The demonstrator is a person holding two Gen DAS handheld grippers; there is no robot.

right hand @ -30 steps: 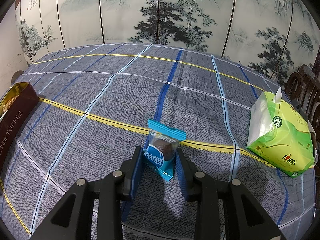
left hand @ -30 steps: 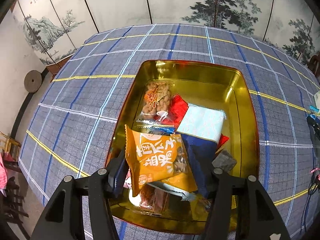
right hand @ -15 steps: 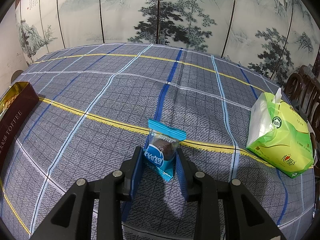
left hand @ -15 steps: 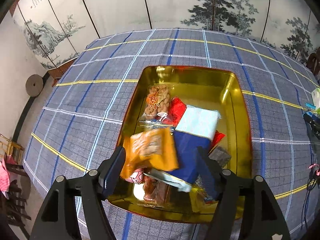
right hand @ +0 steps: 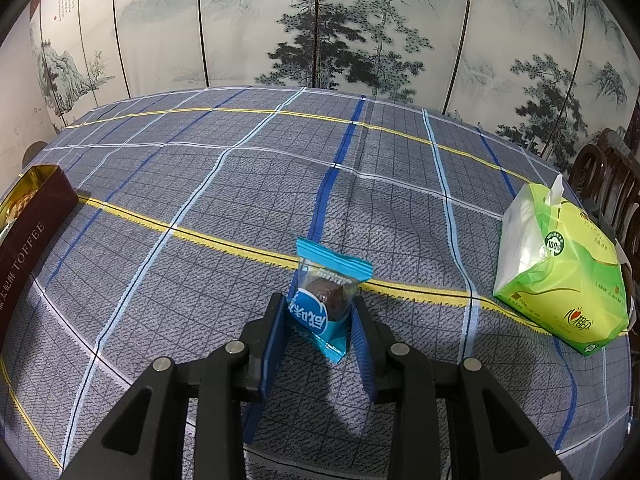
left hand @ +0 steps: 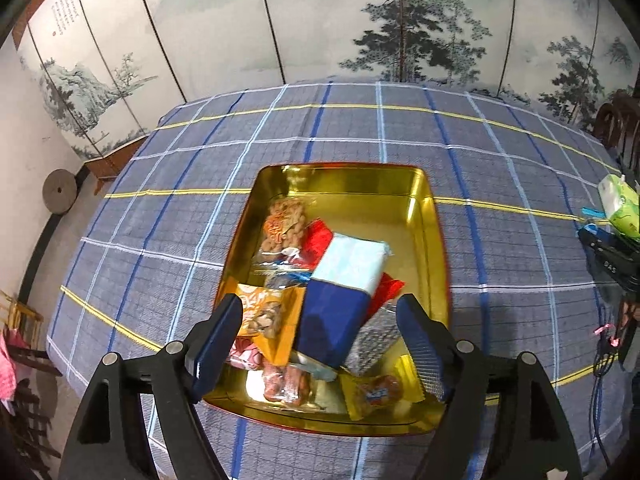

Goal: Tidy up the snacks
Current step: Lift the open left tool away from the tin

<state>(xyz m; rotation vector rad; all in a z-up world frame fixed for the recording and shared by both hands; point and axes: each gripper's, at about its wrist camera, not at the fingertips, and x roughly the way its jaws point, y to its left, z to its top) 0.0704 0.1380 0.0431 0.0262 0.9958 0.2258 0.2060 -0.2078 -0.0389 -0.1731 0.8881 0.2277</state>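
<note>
Centrally, gold tin (left hand: 430,216) — crinkly wrappers, rectangular

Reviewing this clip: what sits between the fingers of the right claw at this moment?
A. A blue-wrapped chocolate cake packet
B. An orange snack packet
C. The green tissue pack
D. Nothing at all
A: in the right wrist view the right claw is closed on the blue-wrapped cake packet, which stands up between its pads above the checked tablecloth, while the green tissue pack sits apart on the right.
</note>
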